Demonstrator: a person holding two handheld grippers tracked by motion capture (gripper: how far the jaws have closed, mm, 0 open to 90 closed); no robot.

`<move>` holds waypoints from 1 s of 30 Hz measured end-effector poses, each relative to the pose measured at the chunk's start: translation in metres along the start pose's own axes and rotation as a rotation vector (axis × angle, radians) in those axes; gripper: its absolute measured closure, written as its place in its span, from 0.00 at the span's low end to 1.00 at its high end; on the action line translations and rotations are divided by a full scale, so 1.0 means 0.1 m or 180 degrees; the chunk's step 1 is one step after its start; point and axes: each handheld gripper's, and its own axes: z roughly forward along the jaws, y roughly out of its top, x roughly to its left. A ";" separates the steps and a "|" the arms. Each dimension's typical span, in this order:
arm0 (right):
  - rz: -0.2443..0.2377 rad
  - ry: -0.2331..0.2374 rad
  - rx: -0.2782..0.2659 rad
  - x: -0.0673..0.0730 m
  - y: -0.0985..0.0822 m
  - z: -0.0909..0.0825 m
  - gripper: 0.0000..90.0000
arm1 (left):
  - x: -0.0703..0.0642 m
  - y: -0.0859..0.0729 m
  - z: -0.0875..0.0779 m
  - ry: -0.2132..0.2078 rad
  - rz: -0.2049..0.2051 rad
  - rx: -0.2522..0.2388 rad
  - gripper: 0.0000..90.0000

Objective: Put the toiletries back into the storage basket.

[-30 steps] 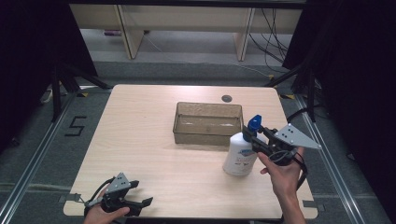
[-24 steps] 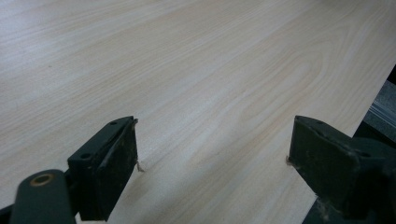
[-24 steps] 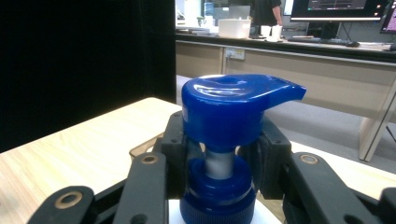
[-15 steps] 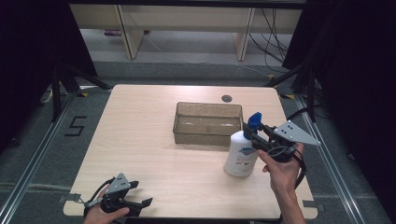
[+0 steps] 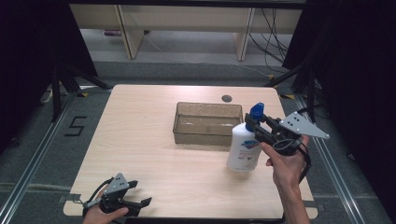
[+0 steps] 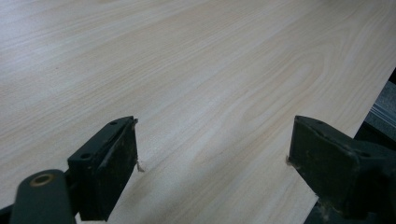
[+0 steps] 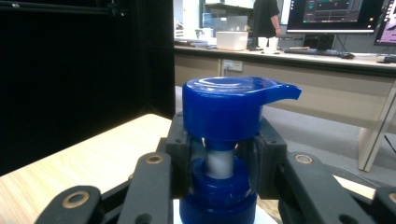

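Note:
A white pump bottle (image 5: 243, 149) with a blue pump head (image 5: 256, 110) stands tilted on the table, just right of a clear brown bin (image 5: 208, 123). My right gripper (image 5: 252, 122) is shut on the bottle's neck under the pump head (image 7: 233, 109); its fingers (image 7: 180, 154) press the white stem from both sides. My left gripper (image 5: 135, 204) rests open near the table's front left edge. Its fingers (image 6: 109, 165) stand wide apart over bare wood with nothing between them.
The light wooden table (image 5: 140, 140) has a small round cable hole (image 5: 227, 98) behind the bin. Metal rails run along both sides on the floor. A person (image 7: 266, 18) stands at distant desks with monitors in the right gripper view.
The bottle and my right gripper have shifted slightly toward the right and front. The left gripper has stayed at the front edge.

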 end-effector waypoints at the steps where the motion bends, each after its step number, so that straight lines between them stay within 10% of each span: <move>1: 0.0000 0.0000 0.0000 0.00 0.00 0.00 0.73 | 0.00 0.00 0.00 0.0000 0.0000 0.0000 0.17; 30: -0.0013 0.0051 -0.0086 -0.08 0.48 0.25 0.73 | 0.00 0.00 0.01 0.0012 -0.0016 -0.0007 0.17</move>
